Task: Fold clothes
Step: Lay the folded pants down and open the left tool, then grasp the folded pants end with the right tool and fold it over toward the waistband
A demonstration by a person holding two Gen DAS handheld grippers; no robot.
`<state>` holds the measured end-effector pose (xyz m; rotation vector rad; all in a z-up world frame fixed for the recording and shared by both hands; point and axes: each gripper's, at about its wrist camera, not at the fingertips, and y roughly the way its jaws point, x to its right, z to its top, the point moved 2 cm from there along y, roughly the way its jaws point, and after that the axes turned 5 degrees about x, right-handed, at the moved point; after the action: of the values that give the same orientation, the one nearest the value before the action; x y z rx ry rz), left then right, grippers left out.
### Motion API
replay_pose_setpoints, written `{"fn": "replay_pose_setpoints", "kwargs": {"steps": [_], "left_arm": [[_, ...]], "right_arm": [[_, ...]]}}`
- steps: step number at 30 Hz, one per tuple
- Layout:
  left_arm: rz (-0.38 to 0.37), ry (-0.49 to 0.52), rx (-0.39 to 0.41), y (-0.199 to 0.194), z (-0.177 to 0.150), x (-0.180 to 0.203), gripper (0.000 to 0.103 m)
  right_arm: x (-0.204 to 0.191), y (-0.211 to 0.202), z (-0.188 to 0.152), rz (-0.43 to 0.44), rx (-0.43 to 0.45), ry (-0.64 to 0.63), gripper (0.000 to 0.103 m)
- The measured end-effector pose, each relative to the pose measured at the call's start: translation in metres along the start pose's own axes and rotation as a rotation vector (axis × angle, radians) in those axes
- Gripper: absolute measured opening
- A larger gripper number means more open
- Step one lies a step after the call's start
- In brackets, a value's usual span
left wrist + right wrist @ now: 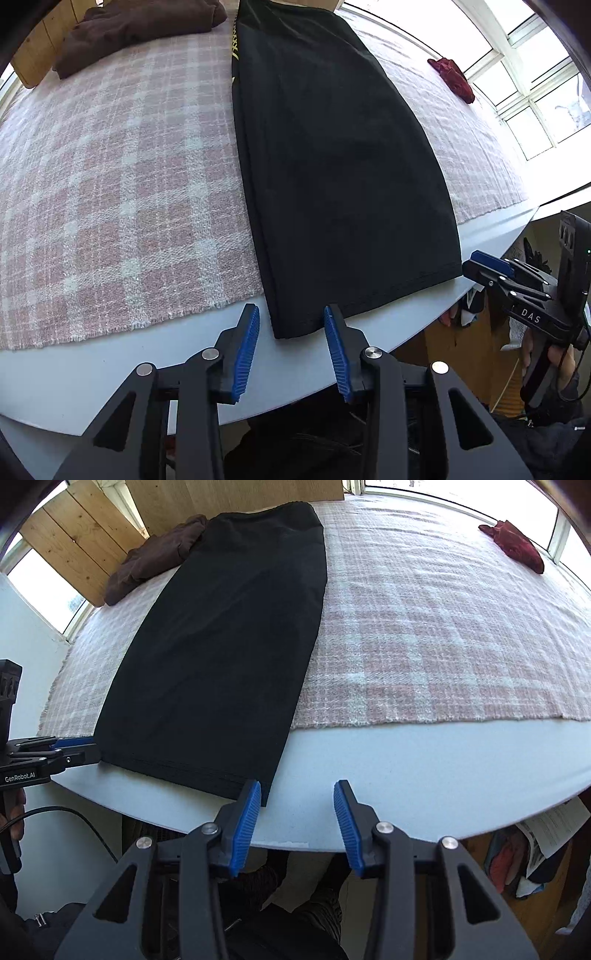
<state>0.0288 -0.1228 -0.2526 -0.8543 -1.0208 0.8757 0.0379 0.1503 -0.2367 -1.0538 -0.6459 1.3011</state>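
a black garment (325, 155) lies folded into a long narrow strip on a pink plaid cloth (110, 177), running from the far edge to the near edge, where its hem hangs past the cloth onto the bare pale counter (110, 369). a strip of yellow print shows along its far left edge in the left wrist view.

the left hand-held gripper (291, 314) is at the near left corner of the hem, jaws apart, one blue pad on each side of that corner; whether the pads touch the fabric cannot be told. the right hand-held gripper (297, 790) is at the near right corner, jaws also apart, with its left pad (245, 823) just over the corner's edge and its right pad over bare counter. each gripper shows in the other's view: the right one (480, 260) beside the right end of the hem, the left one (79, 747) against the left end.

a brown garment (140, 29) sits bunched at the far left of the cloth, touching the black one. a small red garment (513, 544) lies at the far right, well apart. wooden boards (74, 546) and windows stand behind.
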Motion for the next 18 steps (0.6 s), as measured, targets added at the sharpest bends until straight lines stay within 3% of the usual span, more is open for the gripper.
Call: {"fn": "replay_pose_setpoints", "kwargs": {"steps": [4,14,18], "left_arm": [[-0.032,-0.015,0.008,-0.002,-0.001,-0.004,0.040],[-0.067,-0.001,0.036,-0.004,-0.012,0.001,0.038],[-0.075,-0.004,0.041,-0.005,-0.016,0.000,0.024]], "right_arm": [[-0.002,-0.005,-0.010,-0.020,0.010,0.021,0.042],[-0.017,0.007,-0.001,0.043,0.010,0.023,0.042],[-0.010,0.003,-0.004,0.143,-0.017,0.088,0.042]]}}
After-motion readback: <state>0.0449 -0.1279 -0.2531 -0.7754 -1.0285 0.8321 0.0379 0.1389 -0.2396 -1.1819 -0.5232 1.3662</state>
